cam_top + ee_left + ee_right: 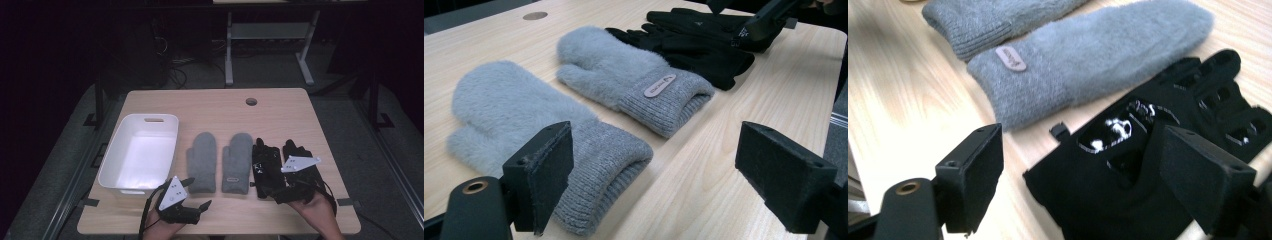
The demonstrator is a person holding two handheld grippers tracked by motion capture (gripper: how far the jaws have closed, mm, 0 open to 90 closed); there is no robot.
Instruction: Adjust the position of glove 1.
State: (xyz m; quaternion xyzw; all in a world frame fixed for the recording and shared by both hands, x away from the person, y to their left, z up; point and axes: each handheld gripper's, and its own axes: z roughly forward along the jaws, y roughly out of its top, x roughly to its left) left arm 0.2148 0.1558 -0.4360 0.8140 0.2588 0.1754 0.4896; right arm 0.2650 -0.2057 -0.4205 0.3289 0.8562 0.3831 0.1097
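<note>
Two grey fluffy mittens (202,162) (237,162) lie side by side at the table's middle, cuffs toward me. The right one (624,70) carries a small label on its cuff. Two black gloves (267,167) (300,160) lie just right of them. My left gripper (197,192) hovers low near the left mitten's cuff (604,160), open, with nothing between its jaws (664,180). My right gripper (270,186) stands open just above the nearer black glove (1118,195), pointing toward the labelled mitten (1088,60). Its jaws hold nothing.
A white plastic bin (111,159), empty, stands at the table's left beside the mittens. A round cable hole (251,101) sits near the far edge. The wooden table (220,112) has bare surface behind the gloves. Desk legs and cables stand on the floor beyond.
</note>
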